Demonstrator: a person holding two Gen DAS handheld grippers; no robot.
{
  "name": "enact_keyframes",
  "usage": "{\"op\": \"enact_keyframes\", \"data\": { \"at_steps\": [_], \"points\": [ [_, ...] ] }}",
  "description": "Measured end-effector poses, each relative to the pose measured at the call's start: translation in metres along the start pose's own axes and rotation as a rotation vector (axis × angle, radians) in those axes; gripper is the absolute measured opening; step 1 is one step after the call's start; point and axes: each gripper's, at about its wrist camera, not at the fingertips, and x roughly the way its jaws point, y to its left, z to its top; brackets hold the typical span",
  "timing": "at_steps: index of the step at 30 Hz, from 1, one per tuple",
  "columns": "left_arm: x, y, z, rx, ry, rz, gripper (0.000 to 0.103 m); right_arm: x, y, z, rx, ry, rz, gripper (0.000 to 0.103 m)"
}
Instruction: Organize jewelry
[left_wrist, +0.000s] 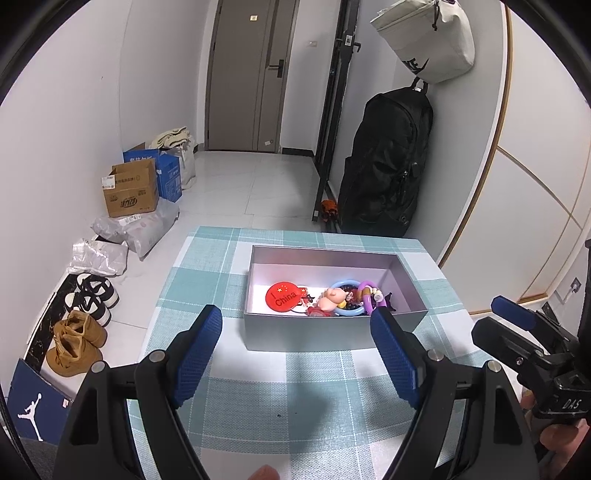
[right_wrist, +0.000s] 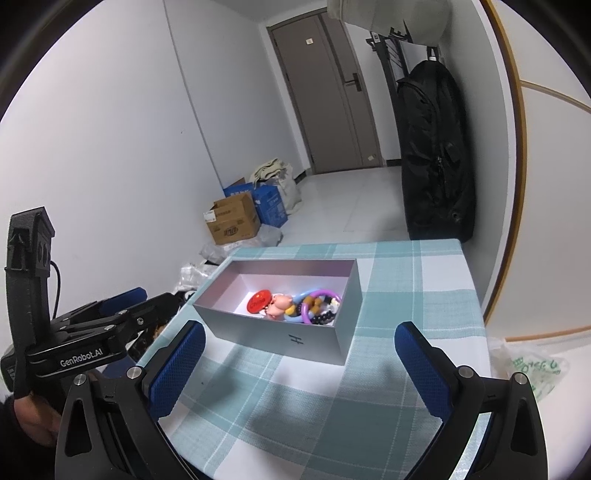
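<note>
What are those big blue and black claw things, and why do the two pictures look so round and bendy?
They are grabbing tools. A person holds one in each hand, and each carries a small wide-eyed camera that bends straight lines. One picture looks along the left gripper, the other along the right gripper. Each picture also catches the other tool at its edge.

The blue parts are the pads on the jaws. Both pairs of jaws stand wide apart and hold nothing.

In front of them, on a table with a green checked cloth, stands an open grey box. Inside it lie a red round badge, a little pink pig figure, a blue ring, a purple ring and dark beads, all heaped together.
</note>
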Motion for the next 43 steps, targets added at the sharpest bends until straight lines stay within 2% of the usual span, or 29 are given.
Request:
{"op": "enact_keyframes", "data": {
  "at_steps": [15, 38, 43],
  "points": [
    [-0.0019, 0.0004, 0.0007, 0.004, -0.021, -0.008, 0.079, 0.0, 0.0004, 0.0012, -0.007, 0.002, 0.0, 0.103],
    [0.0026, 0.0033, -0.0005, -0.018, 0.0, -0.023, 0.079, 0.0025, 0.0001, 0.0015, -0.01, 0.004, 0.0, 0.103],
    [0.0008, 0.0048, -0.0004, -0.027, -0.018, -0.035, 0.079, 0.0016, 0.0005, 0.0016, -0.011, 0.003, 0.002, 0.103]
  ]
}}
